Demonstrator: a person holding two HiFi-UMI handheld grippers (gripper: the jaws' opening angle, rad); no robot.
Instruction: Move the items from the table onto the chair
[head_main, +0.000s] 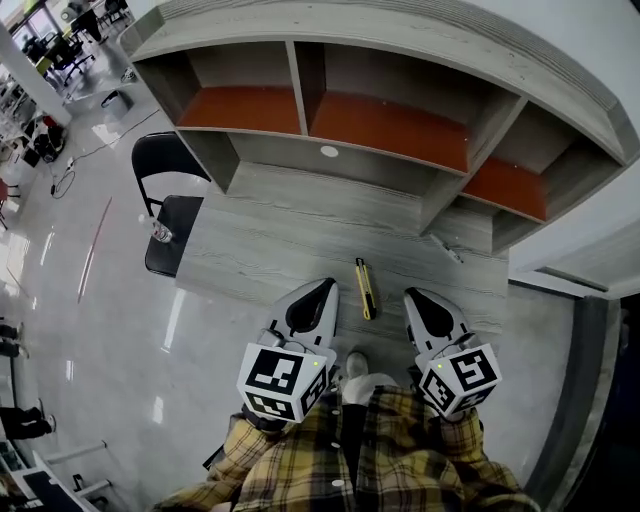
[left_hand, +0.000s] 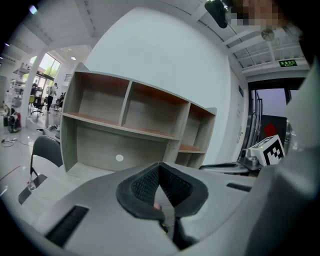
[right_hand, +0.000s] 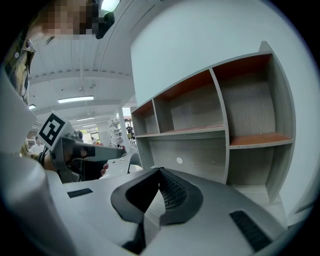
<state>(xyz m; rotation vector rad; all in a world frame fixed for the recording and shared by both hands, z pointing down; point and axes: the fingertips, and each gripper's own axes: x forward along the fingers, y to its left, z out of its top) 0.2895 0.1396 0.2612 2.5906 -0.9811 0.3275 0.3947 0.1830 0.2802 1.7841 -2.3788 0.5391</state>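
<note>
Approach step: left gripper (head_main: 322, 288) and right gripper (head_main: 415, 297), both closed and empty, flank a yellow tool (head_main: 366, 288), probably a utility knife, on the table (head_main: 280, 230). Next: open one gripper, grasp the tool, carry it to the chair (head_main: 175, 215).

A slim yellow-and-black utility knife (head_main: 366, 288) lies flat near the front edge of the desk (head_main: 270, 240) before me, its length running front to back. A small grey item (head_main: 447, 251) lies towards the desk's right end. The black chair (head_main: 176, 228) stands at the left end, a small clear item (head_main: 160, 232) on its seat.
</note>
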